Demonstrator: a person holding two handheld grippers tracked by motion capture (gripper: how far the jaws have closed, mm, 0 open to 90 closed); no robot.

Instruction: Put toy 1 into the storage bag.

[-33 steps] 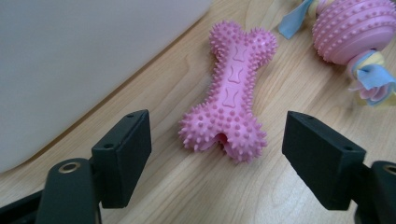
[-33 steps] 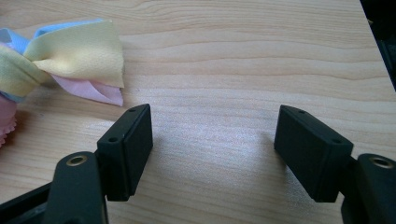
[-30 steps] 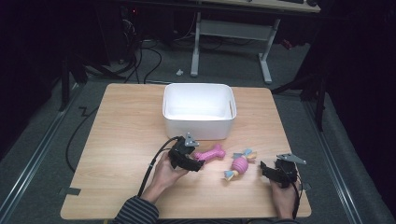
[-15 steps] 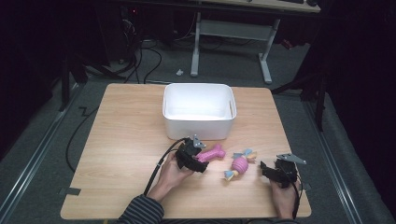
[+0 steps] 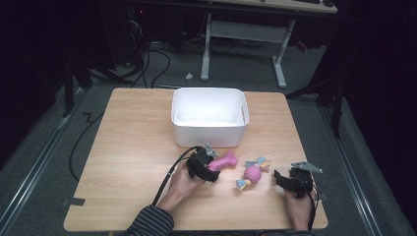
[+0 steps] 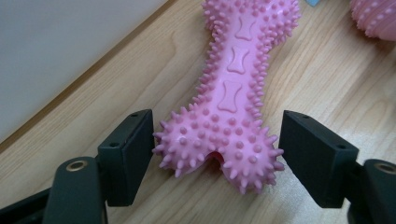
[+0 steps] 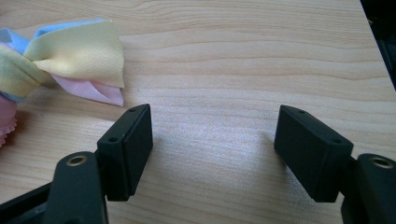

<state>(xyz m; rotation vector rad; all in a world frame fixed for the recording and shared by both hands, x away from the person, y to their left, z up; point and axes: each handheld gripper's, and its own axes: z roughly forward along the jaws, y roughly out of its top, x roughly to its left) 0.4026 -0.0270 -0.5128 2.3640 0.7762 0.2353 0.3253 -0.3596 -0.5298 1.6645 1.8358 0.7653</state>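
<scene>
A pink spiky bone toy (image 5: 225, 160) lies on the table in front of the white bin. My left gripper (image 5: 214, 168) reaches it from the left. In the left gripper view the bone toy's (image 6: 229, 93) near knob lies between the two jaws. They have just been closing, and the spike tips reach the pads without bending. A pink candy-shaped toy (image 5: 252, 173) with pastel cloth ends lies to the right. My right gripper (image 5: 278, 177) rests open on the table right of it, with one cloth end (image 7: 70, 51) ahead to its left.
A white bin (image 5: 209, 132) stands at the table's middle back, its wall (image 6: 56, 46) close beside the bone. The table's right edge (image 5: 314, 196) runs near the right hand. Bare wood (image 5: 133, 147) spreads to the left.
The left gripper has crept a little to the right, onto the bone's end. The right gripper and both toys have stayed where they were.
</scene>
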